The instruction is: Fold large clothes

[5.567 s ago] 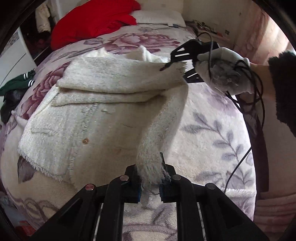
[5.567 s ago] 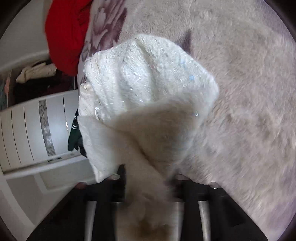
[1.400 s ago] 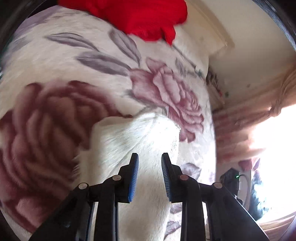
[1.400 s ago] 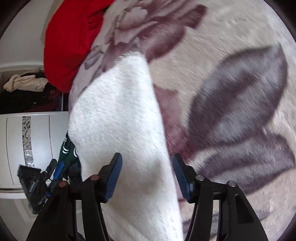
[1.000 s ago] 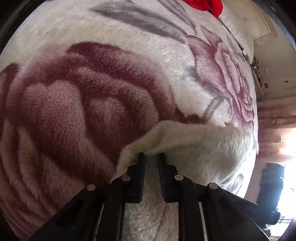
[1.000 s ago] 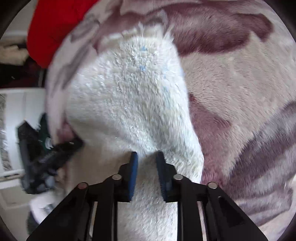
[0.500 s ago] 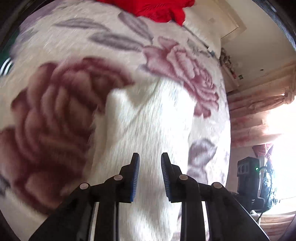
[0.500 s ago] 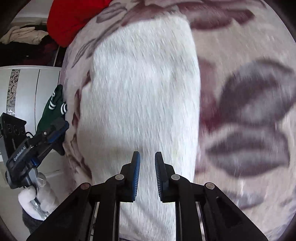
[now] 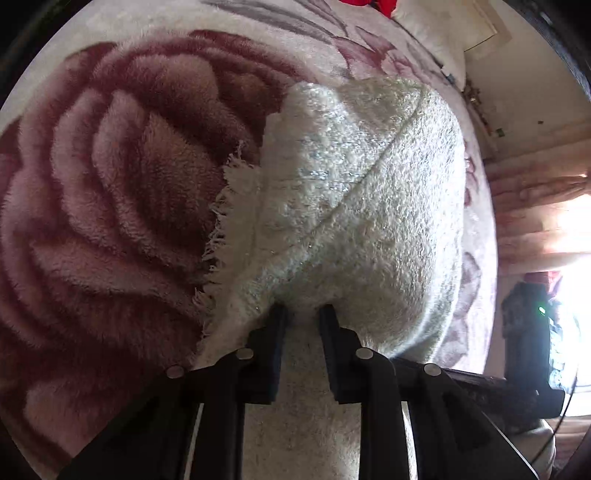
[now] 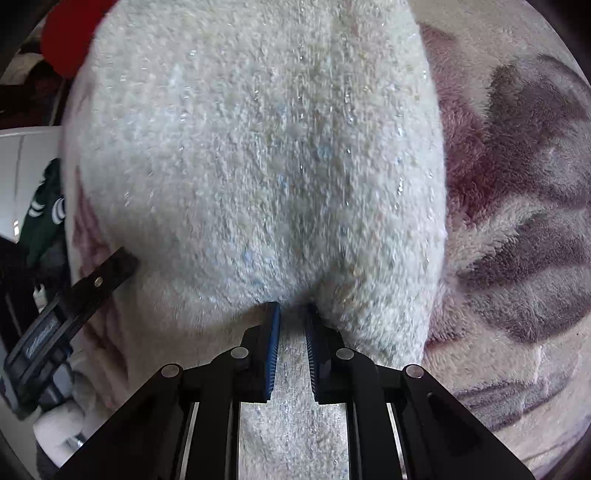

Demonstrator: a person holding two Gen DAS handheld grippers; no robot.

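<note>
A fluffy white garment (image 9: 362, 192) with a frayed hem lies folded on a rose-patterned blanket (image 9: 110, 184). My left gripper (image 9: 301, 312) points steeply down at the garment's near edge. A bunched fold of the cloth is pinched between its pads. In the right wrist view the same white garment (image 10: 258, 147) fills the middle. My right gripper (image 10: 293, 308) is closing on a ridge of that cloth, which puckers at its blue pads. The left gripper's black frame (image 10: 66, 306) shows at the garment's left edge.
The blanket (image 10: 517, 221) spreads to the right of the garment. A red cloth (image 10: 66, 33) lies at the far end, and a green garment (image 10: 44, 206) hangs by a white cabinet (image 10: 22, 166). A dark device with a green light (image 9: 532, 332) stands beyond the bed's right edge.
Half a second ago both grippers hovered over the flat garment with nothing between their pads. Both have since come down onto its near edge, and cloth now bunches between each pair of pads.
</note>
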